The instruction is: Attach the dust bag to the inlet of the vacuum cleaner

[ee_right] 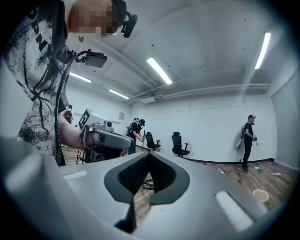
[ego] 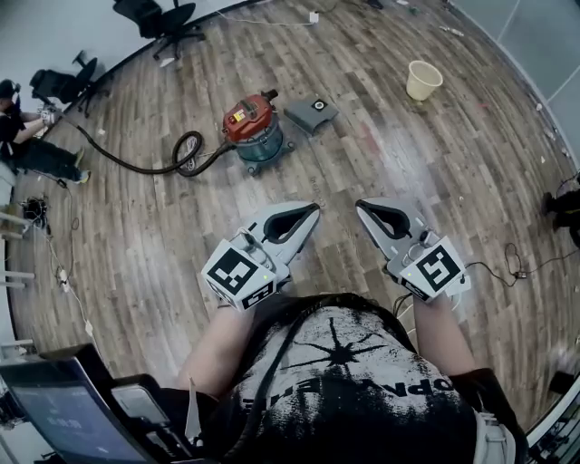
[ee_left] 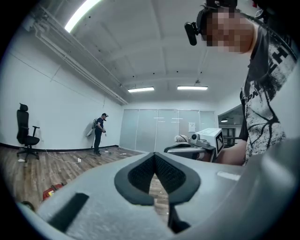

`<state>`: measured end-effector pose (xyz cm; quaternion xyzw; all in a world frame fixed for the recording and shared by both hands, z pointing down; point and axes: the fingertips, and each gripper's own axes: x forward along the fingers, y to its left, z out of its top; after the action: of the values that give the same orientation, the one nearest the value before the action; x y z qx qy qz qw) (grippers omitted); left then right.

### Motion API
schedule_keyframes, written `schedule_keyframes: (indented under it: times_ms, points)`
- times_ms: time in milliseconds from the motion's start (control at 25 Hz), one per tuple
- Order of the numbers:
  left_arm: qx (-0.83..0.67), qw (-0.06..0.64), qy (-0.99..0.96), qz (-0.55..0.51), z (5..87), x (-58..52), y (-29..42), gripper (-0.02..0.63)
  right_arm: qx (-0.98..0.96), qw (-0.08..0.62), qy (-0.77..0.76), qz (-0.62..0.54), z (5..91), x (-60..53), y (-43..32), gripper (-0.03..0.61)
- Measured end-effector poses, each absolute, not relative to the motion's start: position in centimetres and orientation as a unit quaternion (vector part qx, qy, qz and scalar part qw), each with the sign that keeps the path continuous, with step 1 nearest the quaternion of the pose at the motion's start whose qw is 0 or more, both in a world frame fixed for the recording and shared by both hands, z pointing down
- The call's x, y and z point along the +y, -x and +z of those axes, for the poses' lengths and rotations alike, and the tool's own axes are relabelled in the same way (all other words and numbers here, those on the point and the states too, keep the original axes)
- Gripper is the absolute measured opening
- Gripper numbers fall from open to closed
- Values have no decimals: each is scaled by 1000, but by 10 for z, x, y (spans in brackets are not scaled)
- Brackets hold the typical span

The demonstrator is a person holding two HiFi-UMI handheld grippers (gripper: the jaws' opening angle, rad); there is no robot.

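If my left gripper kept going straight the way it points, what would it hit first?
Nothing close, it seems. The left gripper points level above the floor; the right gripper sits right of its line, the vacuum cleaner low and left. Likely first: the far glass wall, though depth is unclear.

cream bucket [ego: 423, 80] on wood floor [ego: 408, 163]; black office chair [ego: 168, 16] by the wall.

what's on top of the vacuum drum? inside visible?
A red lid with a yellow patch sits on the drum. It covers the inside, so nothing in there shows. The grey flat piece lies on the floor beside it, not on top.
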<state>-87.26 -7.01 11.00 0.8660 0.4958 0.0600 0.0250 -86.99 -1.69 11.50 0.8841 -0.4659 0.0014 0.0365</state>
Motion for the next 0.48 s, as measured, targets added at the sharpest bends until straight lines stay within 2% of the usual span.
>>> schedule_keyframes:
  times_ms: [480]
  points:
    - [498, 26, -864, 67, 120, -67, 876, 5, -460, -10, -888, -17, 109, -9, 873, 5]
